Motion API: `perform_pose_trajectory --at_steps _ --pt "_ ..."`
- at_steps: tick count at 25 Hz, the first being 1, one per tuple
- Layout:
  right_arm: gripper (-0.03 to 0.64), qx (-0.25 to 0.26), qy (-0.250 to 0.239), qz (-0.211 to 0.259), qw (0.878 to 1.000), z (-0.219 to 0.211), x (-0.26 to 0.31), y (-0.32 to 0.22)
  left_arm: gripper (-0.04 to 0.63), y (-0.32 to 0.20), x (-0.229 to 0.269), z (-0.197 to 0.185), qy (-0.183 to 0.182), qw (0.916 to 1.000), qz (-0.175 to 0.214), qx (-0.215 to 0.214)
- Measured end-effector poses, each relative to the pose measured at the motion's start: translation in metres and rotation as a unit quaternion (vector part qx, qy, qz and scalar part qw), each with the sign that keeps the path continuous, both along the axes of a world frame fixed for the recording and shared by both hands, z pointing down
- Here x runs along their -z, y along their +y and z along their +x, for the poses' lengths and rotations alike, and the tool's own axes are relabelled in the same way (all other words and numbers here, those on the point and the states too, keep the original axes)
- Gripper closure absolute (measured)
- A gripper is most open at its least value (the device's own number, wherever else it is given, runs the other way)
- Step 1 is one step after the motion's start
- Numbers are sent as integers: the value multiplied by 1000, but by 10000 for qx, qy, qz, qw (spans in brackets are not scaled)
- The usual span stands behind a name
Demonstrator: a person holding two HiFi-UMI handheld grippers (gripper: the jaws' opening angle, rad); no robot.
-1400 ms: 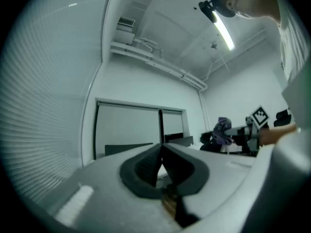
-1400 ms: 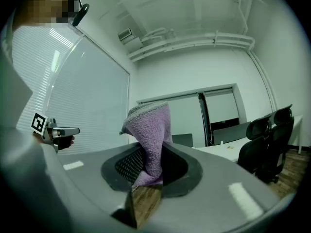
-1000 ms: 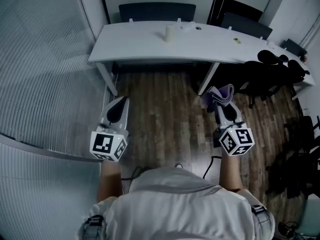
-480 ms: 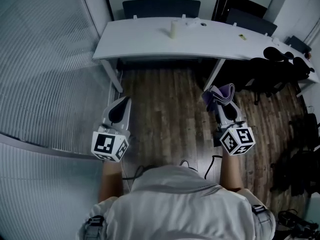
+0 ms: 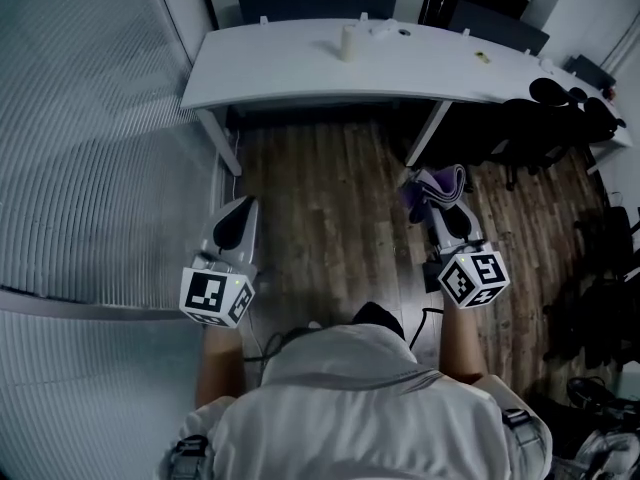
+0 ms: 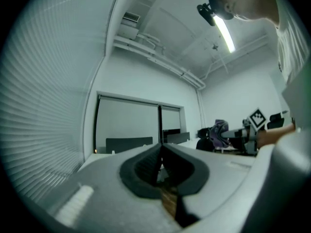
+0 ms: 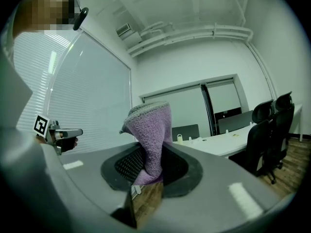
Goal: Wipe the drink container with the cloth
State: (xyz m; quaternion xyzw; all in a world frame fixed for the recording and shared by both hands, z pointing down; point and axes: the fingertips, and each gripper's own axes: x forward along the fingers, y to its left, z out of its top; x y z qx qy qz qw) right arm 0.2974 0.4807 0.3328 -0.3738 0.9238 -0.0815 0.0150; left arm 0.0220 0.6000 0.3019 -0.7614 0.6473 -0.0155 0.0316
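Note:
A pale drink container (image 5: 348,41) stands on the white table (image 5: 300,78) at the far side of the room, small in the right gripper view too (image 7: 180,139). My right gripper (image 5: 432,190) is shut on a purple cloth (image 5: 440,185), which sticks up bunched between the jaws (image 7: 149,140). My left gripper (image 5: 238,208) is shut with nothing between its pads (image 6: 161,152). Both grippers are held level over the wooden floor, well short of the table.
Dark office chairs (image 5: 560,118) stand at the table's right end, and chair backs (image 5: 316,0) line its far side. A ribbed glass partition (image 5: 90,168) runs along the left. Small items (image 5: 480,57) lie on the tabletop. Wooden floor (image 5: 330,208) lies between me and the table.
The table and its container have shifted slightly in the head view as the view moved. Both grippers keep their pose, the right still holding the cloth.

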Motion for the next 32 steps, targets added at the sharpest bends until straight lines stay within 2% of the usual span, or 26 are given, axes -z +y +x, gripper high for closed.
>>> perform_pose_trajectory --at_steps 7,15,21,32 --pt "522 18 131 -100 9999 -18 -11 -10 591 -14 -16 -20 137 9999 -58 -41" --pt "522 178 41 -220 9996 -45 -25 -84 591 -78 -19 -39 59 9999 -106 90" --pt "522 355 7 -216 9991 -55 -19 -166 591 -160 -8 -41 -63 9998 -97 179" --pt "522 430 -141 -270 9986 -33 -24 -316 591 -307 -8 -9 -155 9997 -152 98"
